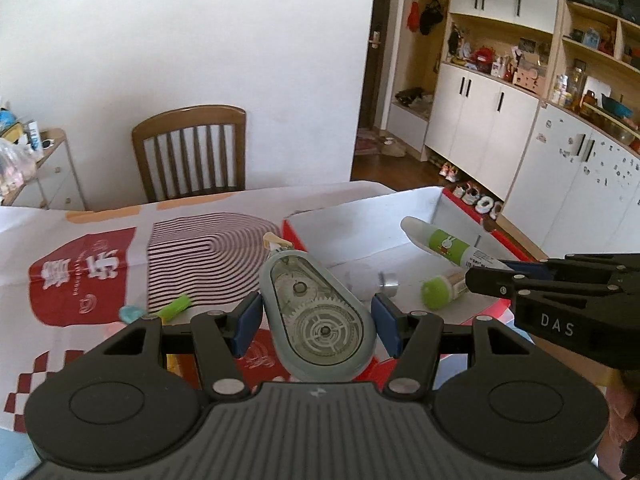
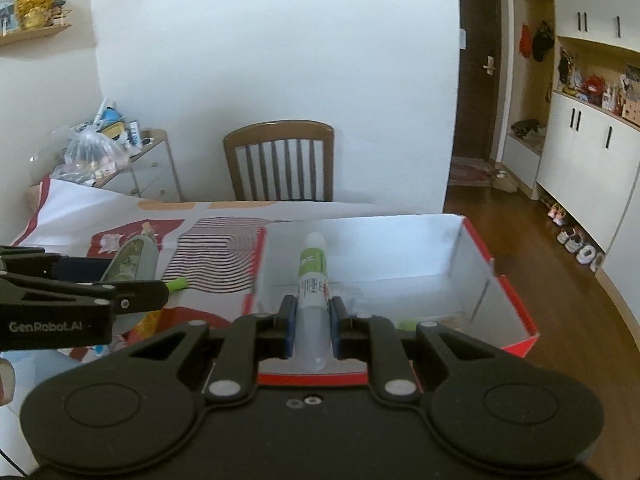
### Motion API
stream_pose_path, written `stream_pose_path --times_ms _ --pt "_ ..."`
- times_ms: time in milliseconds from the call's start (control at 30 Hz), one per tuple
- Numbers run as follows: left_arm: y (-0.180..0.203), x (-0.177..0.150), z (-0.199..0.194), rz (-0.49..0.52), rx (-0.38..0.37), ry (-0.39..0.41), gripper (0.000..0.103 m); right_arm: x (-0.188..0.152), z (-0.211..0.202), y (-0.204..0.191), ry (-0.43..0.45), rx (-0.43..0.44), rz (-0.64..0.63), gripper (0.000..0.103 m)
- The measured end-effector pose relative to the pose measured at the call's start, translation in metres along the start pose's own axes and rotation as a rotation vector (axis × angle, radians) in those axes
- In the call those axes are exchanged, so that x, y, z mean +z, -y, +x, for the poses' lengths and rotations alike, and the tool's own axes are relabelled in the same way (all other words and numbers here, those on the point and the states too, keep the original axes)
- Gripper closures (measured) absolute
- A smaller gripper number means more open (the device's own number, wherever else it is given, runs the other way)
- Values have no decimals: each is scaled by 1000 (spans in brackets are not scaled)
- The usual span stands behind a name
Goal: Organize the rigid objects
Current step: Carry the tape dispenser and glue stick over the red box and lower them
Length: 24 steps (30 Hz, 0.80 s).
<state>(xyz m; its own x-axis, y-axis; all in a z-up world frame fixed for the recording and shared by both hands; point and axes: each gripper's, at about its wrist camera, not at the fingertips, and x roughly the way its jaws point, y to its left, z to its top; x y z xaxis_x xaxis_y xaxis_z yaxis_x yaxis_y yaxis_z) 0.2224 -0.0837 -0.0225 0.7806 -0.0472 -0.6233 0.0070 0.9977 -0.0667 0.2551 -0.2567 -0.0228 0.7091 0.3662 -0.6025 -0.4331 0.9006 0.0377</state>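
My left gripper [image 1: 316,320] is shut on a grey-green correction tape dispenser [image 1: 316,316], held above the table beside the box. My right gripper [image 2: 313,326] is shut on a white glue pen with a green label [image 2: 313,276], held over the red-rimmed white box [image 2: 516,308]. The same pen [image 1: 440,242] and the right gripper [image 1: 492,276] show at the right of the left wrist view. A second green-capped tube [image 1: 438,290] and a small silver cap [image 1: 389,280] lie inside the box [image 1: 320,232]. The dispenser [image 2: 130,258] and the left gripper [image 2: 132,284] show at the left in the right wrist view.
The table carries a red and white patterned cloth [image 1: 80,276]. A green clip [image 1: 176,306] and a small blue object [image 1: 130,314] lie on it. A wooden chair [image 1: 190,152] stands behind the table. White cabinets [image 1: 480,120] line the right wall.
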Motion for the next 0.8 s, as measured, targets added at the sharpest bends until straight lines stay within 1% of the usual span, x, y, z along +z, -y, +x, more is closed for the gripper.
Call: stream_pose_path --times_ms 200,333,433,567,800 --pt "27 6 35 24 -16 -49 43 1 8 35 -16 -15 4 88" --pt "46 10 61 49 -3 -81 43 1 24 54 -38 -24 -16 88" --pt "57 15 80 64 -4 -110 43 5 35 70 -50 -19 -9 88" --pt "72 17 105 82 9 -150 43 8 52 88 -96 13 9 88" --pt "74 12 153 31 28 -275 43 6 82 106 -193 72 14 88"
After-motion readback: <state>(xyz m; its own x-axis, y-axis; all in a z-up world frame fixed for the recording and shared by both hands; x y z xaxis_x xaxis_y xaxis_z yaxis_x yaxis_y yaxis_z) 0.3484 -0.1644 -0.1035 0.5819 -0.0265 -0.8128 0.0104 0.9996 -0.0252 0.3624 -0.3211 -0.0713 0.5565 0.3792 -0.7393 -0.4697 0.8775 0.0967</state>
